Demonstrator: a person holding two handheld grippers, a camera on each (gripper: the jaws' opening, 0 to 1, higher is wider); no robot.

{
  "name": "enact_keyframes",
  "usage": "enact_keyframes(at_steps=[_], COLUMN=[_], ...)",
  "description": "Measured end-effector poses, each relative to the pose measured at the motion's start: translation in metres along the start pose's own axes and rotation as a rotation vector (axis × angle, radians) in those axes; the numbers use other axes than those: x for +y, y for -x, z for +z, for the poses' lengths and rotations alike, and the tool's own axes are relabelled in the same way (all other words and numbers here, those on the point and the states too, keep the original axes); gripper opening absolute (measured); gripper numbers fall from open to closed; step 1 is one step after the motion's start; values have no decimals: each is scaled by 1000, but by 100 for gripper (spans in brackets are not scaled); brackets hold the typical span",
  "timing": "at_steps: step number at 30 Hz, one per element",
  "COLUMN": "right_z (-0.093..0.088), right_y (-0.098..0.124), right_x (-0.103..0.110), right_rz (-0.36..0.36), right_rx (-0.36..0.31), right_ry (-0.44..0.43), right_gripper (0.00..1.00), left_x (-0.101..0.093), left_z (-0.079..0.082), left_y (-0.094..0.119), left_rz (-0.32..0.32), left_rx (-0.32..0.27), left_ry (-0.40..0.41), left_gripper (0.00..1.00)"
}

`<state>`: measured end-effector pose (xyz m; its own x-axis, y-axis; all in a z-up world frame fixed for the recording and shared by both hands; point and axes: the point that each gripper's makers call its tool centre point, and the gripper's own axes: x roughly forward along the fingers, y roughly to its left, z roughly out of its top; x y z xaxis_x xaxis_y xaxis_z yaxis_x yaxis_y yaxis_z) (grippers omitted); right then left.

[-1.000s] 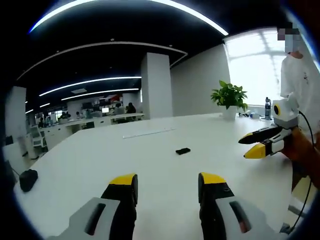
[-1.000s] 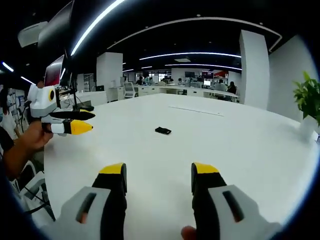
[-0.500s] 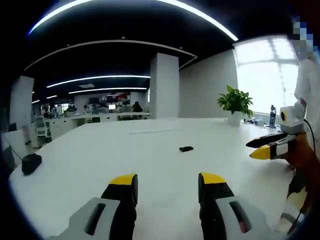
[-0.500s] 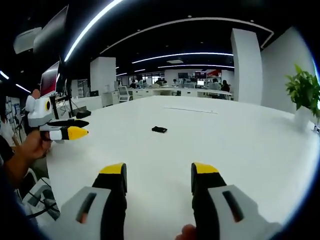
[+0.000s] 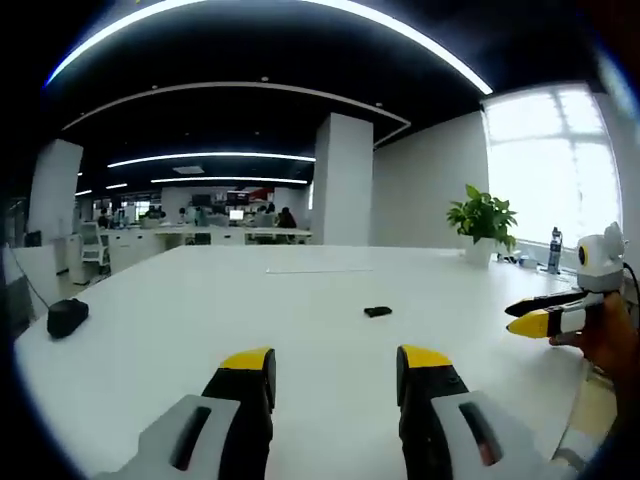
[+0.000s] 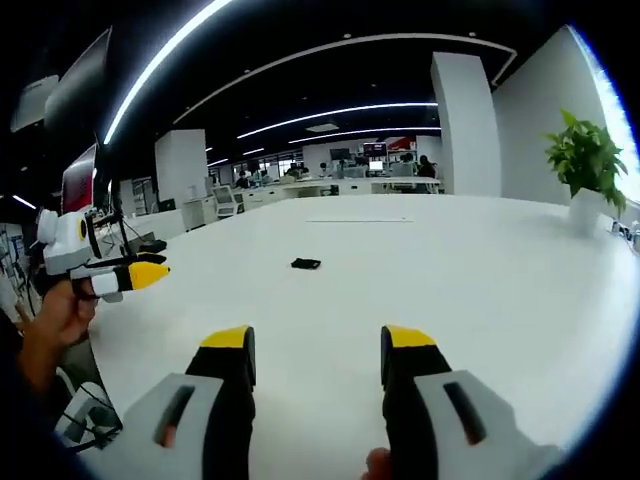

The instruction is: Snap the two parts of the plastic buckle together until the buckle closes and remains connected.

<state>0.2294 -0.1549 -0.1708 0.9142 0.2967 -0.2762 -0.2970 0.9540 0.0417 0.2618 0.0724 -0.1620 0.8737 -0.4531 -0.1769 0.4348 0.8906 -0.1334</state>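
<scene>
**Two grippers open and empty; buckle untouched on table**

Both sets of jaws stand wide apart with nothing between them. Left gripper (image 5: 335, 362): yellow-tipped jaws parted over bare white table (image 5: 180, 330). Right gripper (image 6: 317, 342): same posture, jaws parted, nothing held.

Outward from the jaws: the buckle (image 5: 378, 311) shows as one small dark item lying flat on the tabletop, well ahead of both grippers, toward the middle of the table. In the right gripper view the same item (image 6: 306, 264) lies ahead and slightly left of the jaw line. Too small to tell whether its two parts are apart, touching or already joined.

Each gripper also appears at the side of the other's view, held in a hand at the near table edge, well apart from the buckle.

Farther out: dark object (image 5: 67, 317) near the far left table edge; potted plant (image 5: 483, 218) at the far right by the window; open office with desks beyond.

Progress judgement: nothing done yet. Remaining: reach the buckle, take one part in each gripper, align, press until it latches.
</scene>
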Motion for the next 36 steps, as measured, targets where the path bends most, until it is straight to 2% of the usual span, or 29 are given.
enact_keyframes(at_steps=[12, 36], right_z=[-4, -2], right_y=[4, 10], right_x=[-8, -6], right_rz=[-51, -45], right_rx=[-5, -17], right_ry=[-3, 11], right_gripper=[52, 53], left_x=[8, 8], left_z=[2, 1], left_y=[7, 12], left_rz=[40, 48], left_rx=[-24, -27], left_ry=[-5, -3], left_gripper=[49, 49])
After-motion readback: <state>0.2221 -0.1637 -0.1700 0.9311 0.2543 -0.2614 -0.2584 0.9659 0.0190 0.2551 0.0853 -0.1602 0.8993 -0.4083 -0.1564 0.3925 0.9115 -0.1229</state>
